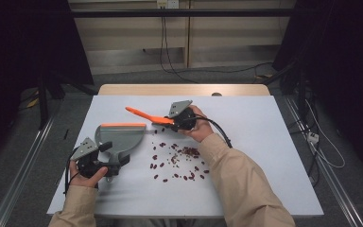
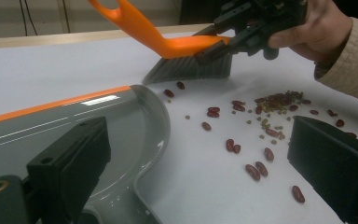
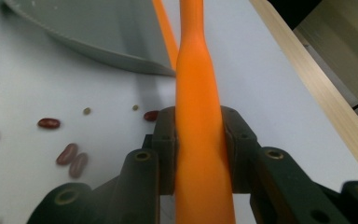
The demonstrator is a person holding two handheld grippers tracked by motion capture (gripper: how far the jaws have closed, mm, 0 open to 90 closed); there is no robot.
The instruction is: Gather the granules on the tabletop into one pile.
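Right gripper [image 1: 172, 121] clamped on orange brush [image 1: 146, 116] handle; pads [image 3: 168, 149] pressed against both sides of the handle in right gripper view. Held over the white tabletop [image 1: 264, 142], just beyond the spilled beans [image 1: 179, 163], handle pointing left in high view.

Left gripper [image 1: 108, 158] at near-left of tabletop, on the grey dustpan [image 1: 120, 137] handle per high view. Left gripper view: jaws wide apart, dustpan stem running between them, pad contact hidden, so can't tell whether gripping or loose.

No readable brands, labels or text anywhere.

View differences:
- Left gripper view: grey bristles [image 2: 191, 70] touching tabletop, a couple of beans right at their edge; also small greenish grains [image 2: 265, 123] mixed with the red beans, not resolvable from above.
- Right gripper view: dustpan corner and its orange lip [image 3: 165, 37] just past the brush handle, wooden table edge [image 3: 317, 88] to the right.
- High view: overall layout, dustpan left of bean scatter, orange lip on the far side, brush beyond.
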